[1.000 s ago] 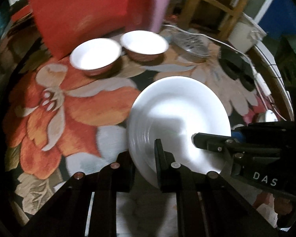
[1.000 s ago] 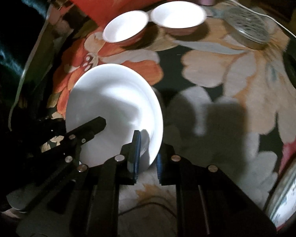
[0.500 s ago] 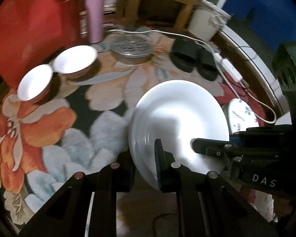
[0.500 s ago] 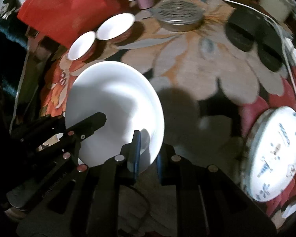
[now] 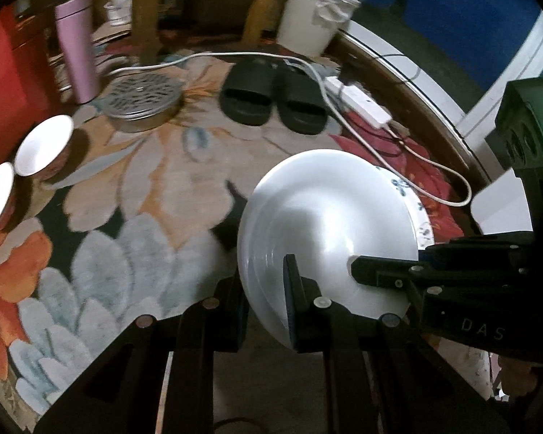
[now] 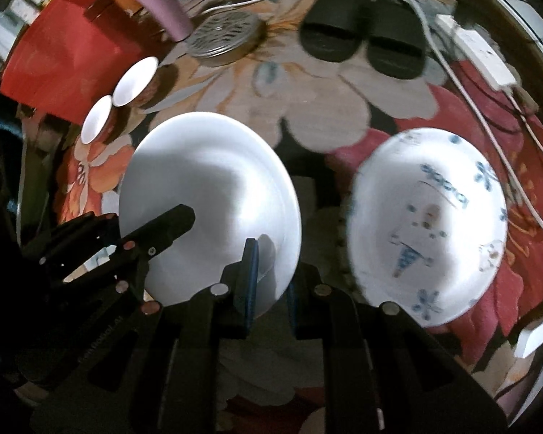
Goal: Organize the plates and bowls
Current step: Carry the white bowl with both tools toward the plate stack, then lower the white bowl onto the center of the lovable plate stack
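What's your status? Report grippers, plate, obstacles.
Both grippers, left and right, shut on white plate, held off the rug. Patterned plate alongside. Nothing between them.

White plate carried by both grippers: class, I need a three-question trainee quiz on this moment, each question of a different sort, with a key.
1. True or false: only the left gripper grips the white plate.
2. Which lies nearest the plate? A) patterned plate B) black slippers C) pink tumbler
3. How many small white bowls stand on the floral rug?

Key: 1 false, the right gripper grips it too; 2 A; 3 two.
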A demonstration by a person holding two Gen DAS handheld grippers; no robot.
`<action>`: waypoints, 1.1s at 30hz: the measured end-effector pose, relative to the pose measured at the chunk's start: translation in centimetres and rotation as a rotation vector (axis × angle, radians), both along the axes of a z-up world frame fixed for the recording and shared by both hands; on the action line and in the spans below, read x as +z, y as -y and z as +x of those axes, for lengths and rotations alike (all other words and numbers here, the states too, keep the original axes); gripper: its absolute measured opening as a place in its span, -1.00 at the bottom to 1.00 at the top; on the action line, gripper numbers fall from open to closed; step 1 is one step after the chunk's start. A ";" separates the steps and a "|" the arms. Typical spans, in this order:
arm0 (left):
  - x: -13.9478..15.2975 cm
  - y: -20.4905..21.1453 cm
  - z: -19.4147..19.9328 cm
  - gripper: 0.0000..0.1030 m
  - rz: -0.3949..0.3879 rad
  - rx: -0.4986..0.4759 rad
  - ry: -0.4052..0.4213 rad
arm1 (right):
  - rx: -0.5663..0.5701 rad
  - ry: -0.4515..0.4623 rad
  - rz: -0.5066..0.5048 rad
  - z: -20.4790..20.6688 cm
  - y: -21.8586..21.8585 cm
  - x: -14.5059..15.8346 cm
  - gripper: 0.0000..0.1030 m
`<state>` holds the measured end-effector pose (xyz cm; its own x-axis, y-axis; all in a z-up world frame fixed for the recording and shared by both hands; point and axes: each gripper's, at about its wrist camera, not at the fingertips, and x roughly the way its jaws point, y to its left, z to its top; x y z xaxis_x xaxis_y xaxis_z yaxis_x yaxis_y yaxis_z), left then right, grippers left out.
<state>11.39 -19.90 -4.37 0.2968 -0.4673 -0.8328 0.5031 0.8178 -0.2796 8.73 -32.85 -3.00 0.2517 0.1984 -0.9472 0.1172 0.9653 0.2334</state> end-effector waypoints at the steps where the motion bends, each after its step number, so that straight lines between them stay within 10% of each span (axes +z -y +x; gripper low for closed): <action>1: 0.0 0.6 -0.1 -0.69 -0.002 -0.009 -0.001 | -0.012 -0.001 -0.001 -0.2 0.5 0.0 -0.72; 33: -5.3 15.4 -2.6 -0.70 0.080 -0.208 -0.100 | -0.331 -0.158 0.113 -6.0 14.1 -5.3 -0.72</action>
